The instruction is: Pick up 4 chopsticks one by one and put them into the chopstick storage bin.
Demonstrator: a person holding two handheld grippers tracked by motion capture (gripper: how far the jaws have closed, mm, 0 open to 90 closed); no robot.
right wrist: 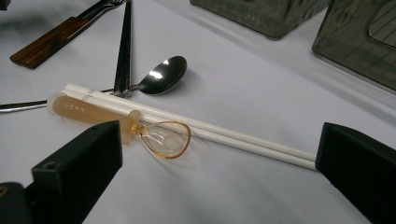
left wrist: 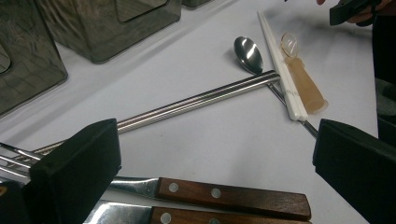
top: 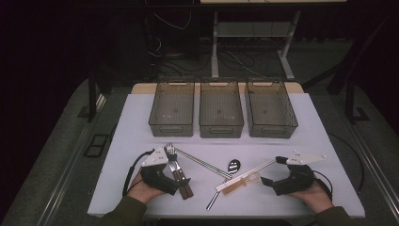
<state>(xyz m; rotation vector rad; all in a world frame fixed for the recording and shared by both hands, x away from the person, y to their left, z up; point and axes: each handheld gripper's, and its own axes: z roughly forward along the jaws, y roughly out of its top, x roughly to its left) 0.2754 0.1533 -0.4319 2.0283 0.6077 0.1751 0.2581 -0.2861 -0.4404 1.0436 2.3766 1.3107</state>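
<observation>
So your left gripper [top: 165, 165] sits at the lower left of the high view, jaws spread wide with nothing between the pads. It hangs right over the two wooden-handled pieces [top: 181, 180]; one of them ends in a fork head [top: 170, 149] poking out past the gripper's grey plate. In the left gripper view those brown riveted handles [left wrist: 233, 197] run across the bottom edge, lying side by side between the two black jaws, but the pads aren't on them.

Your right gripper [top: 274, 170] is at the lower right of the high view, also wide open and gripping nothing. Its jaws point left toward the white chopsticks [top: 247, 173], which lie on a slant in the lower middle of the frame. In the right gripper view the white chopsticks [right wrist: 196, 128] cross the middle of the frame from left to right, and the small translucent amber spoon [right wrist: 121, 122] lies right against them on the near side, its bowl just above the left jaw.

The metal chopsticks [top: 202, 163] run diagonally from the fork head toward the centre, and the steel spoon [top: 233, 165] has its bowl just above the white pair, its handle passing under them toward the bottom edge.

The three grey mesh bins [top: 220, 110] stand in a row across the upper middle of the white table [top: 306, 136], well apart from the cutlery.
</observation>
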